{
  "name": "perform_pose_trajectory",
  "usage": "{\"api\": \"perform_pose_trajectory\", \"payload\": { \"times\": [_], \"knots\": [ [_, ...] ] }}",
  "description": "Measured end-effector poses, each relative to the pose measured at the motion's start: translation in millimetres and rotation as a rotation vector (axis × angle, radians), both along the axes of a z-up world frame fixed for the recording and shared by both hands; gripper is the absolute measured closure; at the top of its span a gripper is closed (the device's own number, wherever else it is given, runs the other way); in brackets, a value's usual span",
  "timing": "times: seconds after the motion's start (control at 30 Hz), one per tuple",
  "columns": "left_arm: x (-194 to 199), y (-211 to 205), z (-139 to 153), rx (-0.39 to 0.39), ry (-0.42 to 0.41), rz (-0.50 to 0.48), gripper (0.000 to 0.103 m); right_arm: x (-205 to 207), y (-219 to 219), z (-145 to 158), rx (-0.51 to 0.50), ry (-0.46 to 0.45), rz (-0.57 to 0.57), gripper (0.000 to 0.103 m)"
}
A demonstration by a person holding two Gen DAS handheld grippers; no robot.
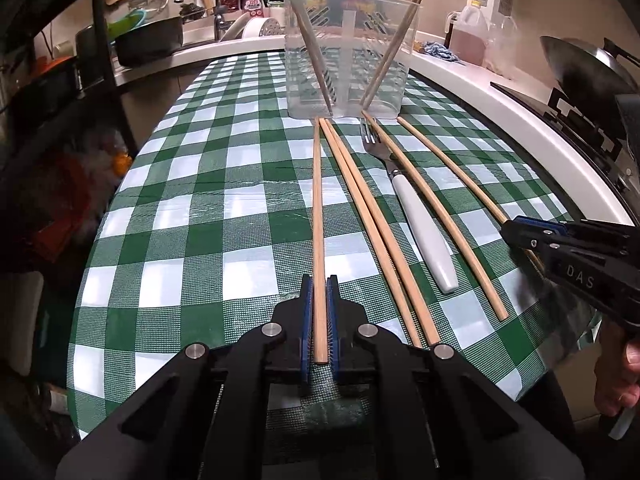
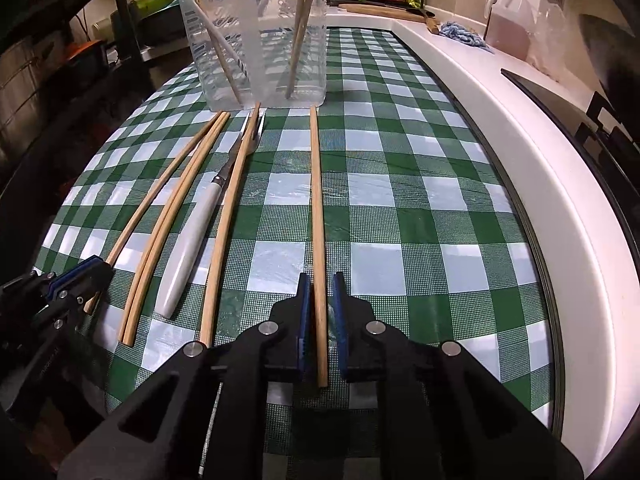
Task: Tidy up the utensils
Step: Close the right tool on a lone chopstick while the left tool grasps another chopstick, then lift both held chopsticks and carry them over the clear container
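Left wrist view: the left tool [image 1: 320, 312] pinches a pale wooden chopstick [image 1: 317, 216] lying on the green-checked bench [image 1: 200, 200].

Right wrist view: the right tool [image 2: 320, 320] straddles another wooden chopstick [image 2: 318, 216], pads narrowly apart. Next, seemingly, lift both into the clear plastic holder [image 2: 256, 40].

Chopsticks on cloth [image 1: 318, 216] — five; in container [image 1: 348, 56] — three; fork [image 1: 416, 216] — one.

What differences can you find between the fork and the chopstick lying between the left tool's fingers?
The fork has metal tines and a thick white handle; the chopstick is plain wood, thin and even. The chopstick is longer than the fork. The left tool straddles the chopstick; the fork lies free. Both lie on the checked cloth, pointing toward the clear container.
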State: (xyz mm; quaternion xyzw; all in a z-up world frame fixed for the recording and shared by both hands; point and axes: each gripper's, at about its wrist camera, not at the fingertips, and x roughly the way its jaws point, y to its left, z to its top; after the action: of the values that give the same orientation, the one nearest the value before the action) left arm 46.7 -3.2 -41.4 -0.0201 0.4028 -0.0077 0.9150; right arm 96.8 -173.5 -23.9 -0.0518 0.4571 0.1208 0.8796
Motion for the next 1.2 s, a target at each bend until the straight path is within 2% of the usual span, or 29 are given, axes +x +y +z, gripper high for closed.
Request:
{"api": "perform_pose_trajectory", "payload": {
  "times": [0.2,0.33,0.47,1.2],
  "knots": [
    [3.2,-2.0,-0.9,-0.003,-0.016,0.001,0.096,-6.2,3.7,-0.1,-0.011,-0.022,-0.004,0.091],
    [3.7,1.0,-0.9,0.0,-0.022,0.023,0.096,-7.6,4.1,-0.2,0.008,-0.025,0.0,0.097],
    [3.1,7.7,-1.0,-0.006,-0.022,0.058,0.096,-9.8,5.3,-0.6,0.026,-0.025,-0.008,0.097],
    [0.8,3.0,-1.2,0.018,-0.033,0.046,0.096,-10.6,8.2,-0.3,0.002,-0.032,-0.005,0.096]
  ]
}}
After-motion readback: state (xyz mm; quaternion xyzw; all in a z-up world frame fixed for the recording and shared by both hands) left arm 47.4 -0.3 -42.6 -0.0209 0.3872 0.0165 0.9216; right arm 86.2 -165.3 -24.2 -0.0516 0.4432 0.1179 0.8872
